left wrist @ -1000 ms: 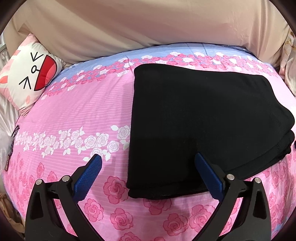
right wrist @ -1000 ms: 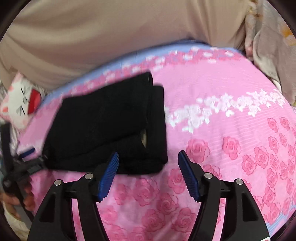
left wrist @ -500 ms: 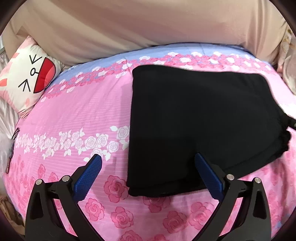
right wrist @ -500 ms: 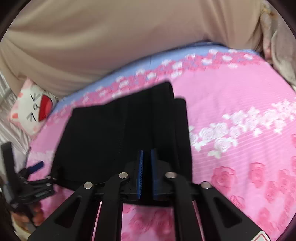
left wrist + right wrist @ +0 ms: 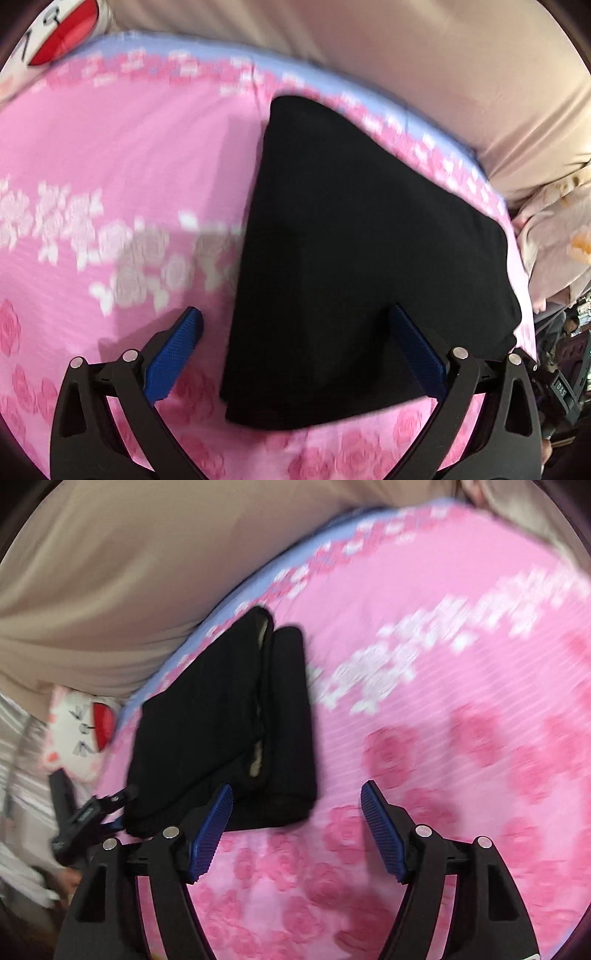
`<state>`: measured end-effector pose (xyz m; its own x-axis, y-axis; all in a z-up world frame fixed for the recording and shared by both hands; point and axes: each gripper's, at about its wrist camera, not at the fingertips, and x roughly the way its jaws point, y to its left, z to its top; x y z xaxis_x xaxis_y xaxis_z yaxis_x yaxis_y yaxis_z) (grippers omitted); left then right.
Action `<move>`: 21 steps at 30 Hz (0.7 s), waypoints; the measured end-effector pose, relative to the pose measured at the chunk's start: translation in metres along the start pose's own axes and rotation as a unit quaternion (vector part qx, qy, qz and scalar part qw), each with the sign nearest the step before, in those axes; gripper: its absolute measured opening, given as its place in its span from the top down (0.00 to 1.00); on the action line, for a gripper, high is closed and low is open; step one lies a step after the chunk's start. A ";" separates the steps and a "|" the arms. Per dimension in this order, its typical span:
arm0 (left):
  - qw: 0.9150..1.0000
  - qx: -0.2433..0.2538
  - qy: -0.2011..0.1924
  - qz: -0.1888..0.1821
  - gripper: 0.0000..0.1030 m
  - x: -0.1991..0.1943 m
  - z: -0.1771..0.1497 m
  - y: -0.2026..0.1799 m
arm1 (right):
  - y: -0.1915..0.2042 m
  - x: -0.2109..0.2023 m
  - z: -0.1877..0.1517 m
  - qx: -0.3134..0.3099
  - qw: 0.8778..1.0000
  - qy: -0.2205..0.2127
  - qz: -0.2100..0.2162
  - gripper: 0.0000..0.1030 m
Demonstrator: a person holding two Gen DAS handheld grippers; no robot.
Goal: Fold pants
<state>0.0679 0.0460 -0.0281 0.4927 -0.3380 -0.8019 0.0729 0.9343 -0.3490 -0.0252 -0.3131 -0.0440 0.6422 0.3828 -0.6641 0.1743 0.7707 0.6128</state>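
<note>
The black pants (image 5: 351, 258) lie folded into a thick rectangle on the pink rose bedsheet (image 5: 110, 166). My left gripper (image 5: 295, 314) is open and hovers over the near left edge of the pants, one blue pad on each side of that edge, gripping nothing. In the right wrist view the pants (image 5: 221, 720) show stacked layers at their right end. My right gripper (image 5: 295, 788) is at their near right corner. Its jaws are opening, and the pads press on nothing. The left gripper (image 5: 122, 808) shows at the far left corner.
A cartoon cat pillow (image 5: 77, 731) lies to the left, by the beige cover (image 5: 406, 55) along the back. Pale floral cloth (image 5: 554, 240) is bunched at the bed's right side, with dark clutter below it. Bare pink bedsheet (image 5: 461, 701) spreads right of the pants.
The right gripper was shut over the pants' right end half a second ago; it now stands wide and has drawn back. Both views have tilted, and the left gripper sits lower over the pants.
</note>
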 end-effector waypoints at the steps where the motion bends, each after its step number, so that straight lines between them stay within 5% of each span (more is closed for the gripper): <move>1: 1.000 0.004 -0.002 0.003 0.05 0.002 0.001 -0.002 | 0.002 0.002 0.001 0.003 1.000 -0.012 0.015 0.20; 4: 1.000 0.002 -0.009 -0.004 0.04 0.006 0.006 -0.004 | 0.007 0.021 0.013 0.034 0.997 -0.004 0.075 0.16; 9: 0.998 -0.012 0.011 -0.058 0.05 0.022 0.028 -0.011 | 0.025 0.045 0.032 0.026 0.998 -0.006 0.064 0.18; 10: 0.998 -0.010 0.011 -0.061 0.05 0.025 0.031 -0.012 | 0.027 0.049 0.034 0.024 0.998 -0.009 0.058 0.24; 11: 0.998 -0.006 0.012 -0.060 0.05 0.027 0.033 -0.014 | 0.026 0.053 0.035 0.027 0.999 -0.007 0.044 0.50; 12: 0.998 0.001 0.012 -0.058 0.16 0.027 0.035 -0.016 | 0.025 0.052 0.034 0.029 0.998 -0.007 0.056 0.59; 13: 0.998 0.004 0.013 -0.063 0.39 0.025 0.034 -0.017 | 0.022 0.048 0.033 0.031 0.997 -0.008 0.065 0.64; 15: 0.995 -0.003 0.019 -0.101 0.62 0.015 0.030 -0.013 | 0.028 0.038 0.027 0.019 0.997 -0.008 0.069 0.67; 21: 0.991 0.010 0.062 -0.114 0.66 -0.030 -0.008 -0.007 | 0.034 -0.009 -0.009 0.017 0.994 0.010 0.110 0.67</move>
<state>0.0456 0.0485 -0.0049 0.3507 -0.5510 -0.7572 0.1871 0.8335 -0.5198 -0.0317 -0.2854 -0.0208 0.6529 0.5504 -0.5203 0.0562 0.6499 0.7580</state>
